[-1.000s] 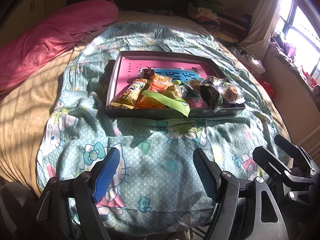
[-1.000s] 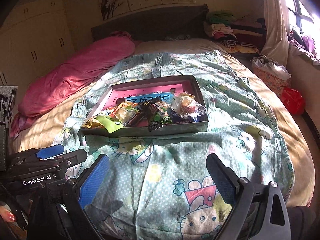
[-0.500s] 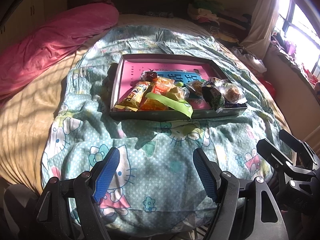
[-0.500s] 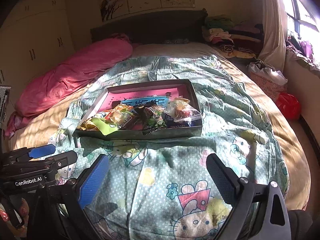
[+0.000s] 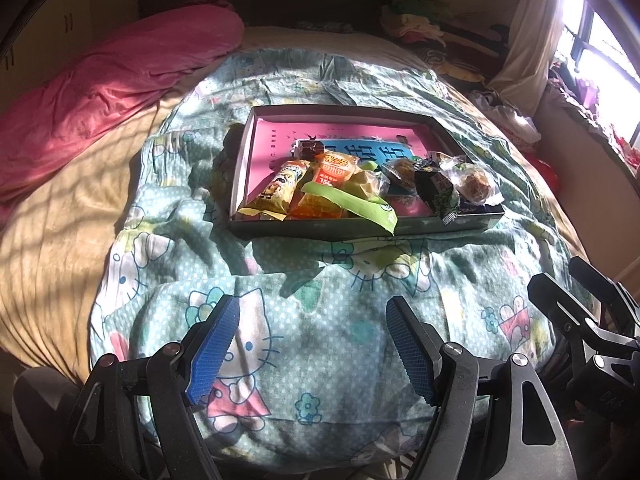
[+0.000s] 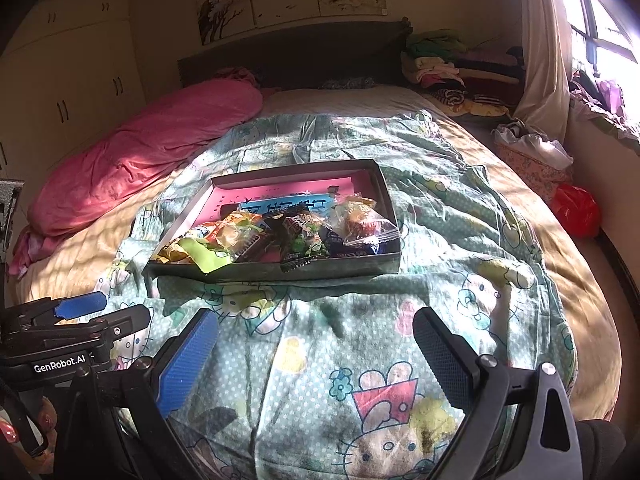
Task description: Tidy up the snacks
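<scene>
Hovering over the quilt (image 5: 312,288), both grippers, left gripper (image 5: 312,344) and right gripper (image 6: 316,356), keep jaws spread and empty; snacks (image 5: 360,188) sit heaped at the box's (image 6: 280,270) near edge, within reach.

Bedroom: bed (image 6: 568,280) with dark headboard (image 6: 296,52) centre frame, cupboards (image 6: 68,80) upper left, sunlit window (image 6: 600,12) and curtain (image 6: 544,52) upper right.

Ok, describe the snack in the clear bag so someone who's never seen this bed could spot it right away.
On the cartoon-cat quilt sits a shallow grey box with a pink floor. The clear bag lies in its near right corner; unlike the printed wrappers beside it, you can see the round brown cake inside.
</scene>
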`<action>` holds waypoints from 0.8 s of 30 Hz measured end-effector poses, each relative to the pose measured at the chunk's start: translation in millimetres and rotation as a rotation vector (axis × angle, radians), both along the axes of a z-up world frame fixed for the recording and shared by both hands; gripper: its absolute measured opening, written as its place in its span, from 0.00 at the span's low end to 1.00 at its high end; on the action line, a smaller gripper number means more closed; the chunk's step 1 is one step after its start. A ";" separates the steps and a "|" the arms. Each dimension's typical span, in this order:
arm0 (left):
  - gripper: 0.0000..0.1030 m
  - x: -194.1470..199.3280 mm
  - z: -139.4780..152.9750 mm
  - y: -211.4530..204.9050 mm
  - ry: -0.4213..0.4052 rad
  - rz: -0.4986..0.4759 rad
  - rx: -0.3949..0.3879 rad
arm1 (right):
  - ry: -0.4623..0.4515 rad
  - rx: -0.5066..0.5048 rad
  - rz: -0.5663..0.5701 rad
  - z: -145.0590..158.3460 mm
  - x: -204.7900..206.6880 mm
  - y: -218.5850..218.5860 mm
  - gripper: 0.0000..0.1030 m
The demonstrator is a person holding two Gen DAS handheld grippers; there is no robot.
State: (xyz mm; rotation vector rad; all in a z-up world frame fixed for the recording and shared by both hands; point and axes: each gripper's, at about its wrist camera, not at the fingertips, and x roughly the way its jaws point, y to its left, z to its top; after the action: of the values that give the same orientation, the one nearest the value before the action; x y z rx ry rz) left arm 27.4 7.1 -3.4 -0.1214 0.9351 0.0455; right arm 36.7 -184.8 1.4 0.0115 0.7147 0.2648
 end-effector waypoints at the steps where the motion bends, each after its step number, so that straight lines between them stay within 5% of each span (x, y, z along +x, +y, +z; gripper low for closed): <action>1: 0.75 -0.1 0.0 0.0 0.000 0.000 0.001 | -0.001 0.000 -0.001 -0.2 0.6 -0.8 0.96; 24: 0.75 0.8 -1.5 2.3 0.007 0.016 0.036 | -0.016 -0.006 -0.004 1.9 0.5 -1.2 0.96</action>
State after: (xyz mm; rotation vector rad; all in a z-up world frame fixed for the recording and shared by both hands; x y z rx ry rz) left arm 28.2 9.4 -4.9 -0.0956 0.9395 0.0776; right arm 37.2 -186.0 3.3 0.0048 0.6993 0.2584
